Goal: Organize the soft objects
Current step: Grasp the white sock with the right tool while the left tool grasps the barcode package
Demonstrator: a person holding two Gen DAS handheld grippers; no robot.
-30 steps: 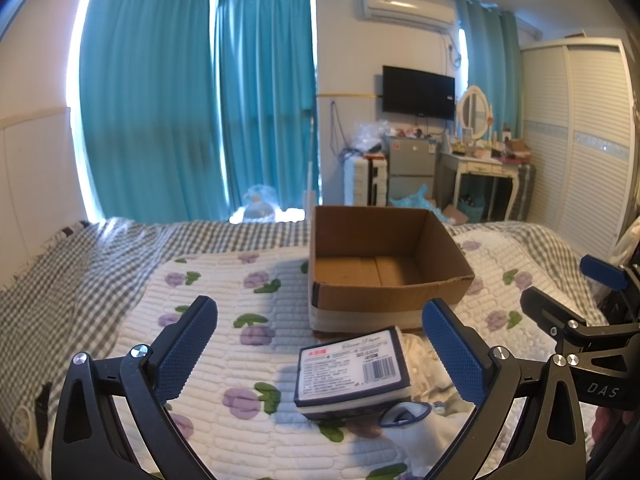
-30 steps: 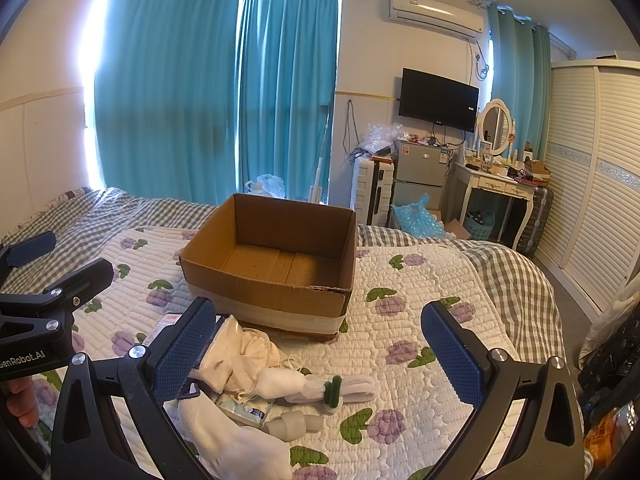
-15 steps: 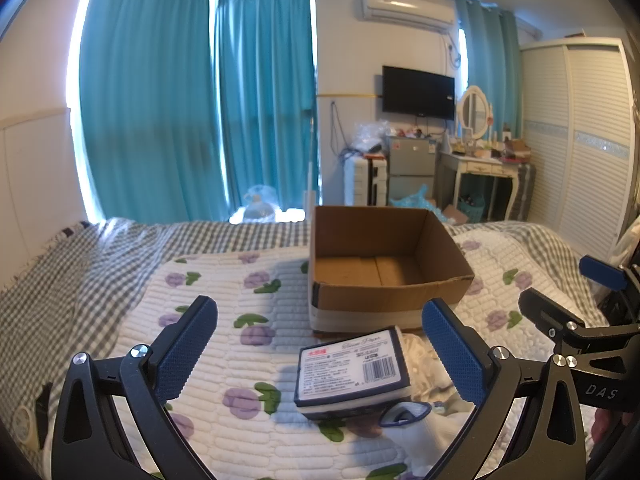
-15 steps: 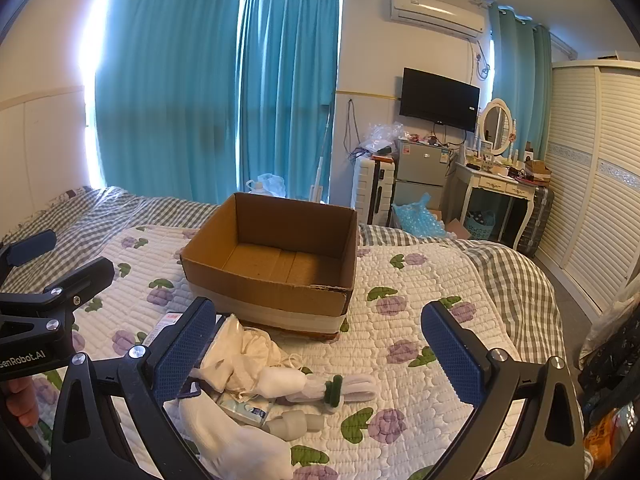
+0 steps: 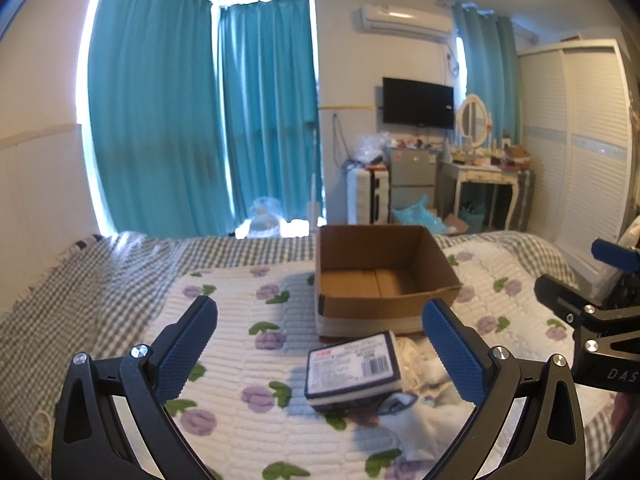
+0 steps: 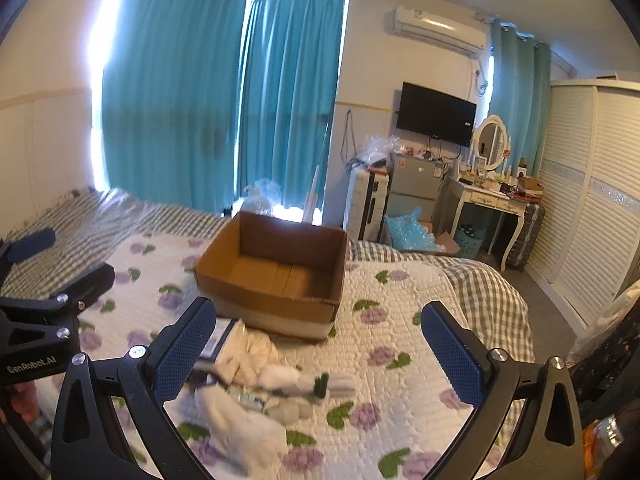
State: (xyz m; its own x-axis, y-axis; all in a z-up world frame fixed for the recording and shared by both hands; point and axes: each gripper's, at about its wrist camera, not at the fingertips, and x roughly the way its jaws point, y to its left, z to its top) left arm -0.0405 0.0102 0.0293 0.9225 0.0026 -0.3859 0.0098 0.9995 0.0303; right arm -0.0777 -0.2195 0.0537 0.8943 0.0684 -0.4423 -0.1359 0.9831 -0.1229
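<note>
Your right gripper (image 6: 318, 344) has just started to move. A moment ago its view was sharp and level. Now it is blurry and tipped, and the cardboard box (image 6: 276, 280) sits more to the middle. Your left gripper (image 5: 320, 344) has stayed just where it was, with the same view as before. So I think you are only now starting to reach for the first soft thing.

Both grippers are wide open, and they hold nothing.

The soft things lie in a small pile on the quilt (image 6: 400, 320), right in front of the box. There is a crumpled cream cloth (image 6: 252, 350), white socks (image 6: 240, 432), and a white roll with a green band (image 6: 322, 384). A flat pack with a dark edge (image 5: 351, 368) lies on the pile too, near your left gripper. The box has nothing in it yet, so no soft thing is put away.

The pack has a white label with a barcode and a small red mark, but the words are too small to read. The left gripper's body reads "GenRobot.AI". The right gripper's body shows the letters "DAS", and the rest is cut off.
</note>
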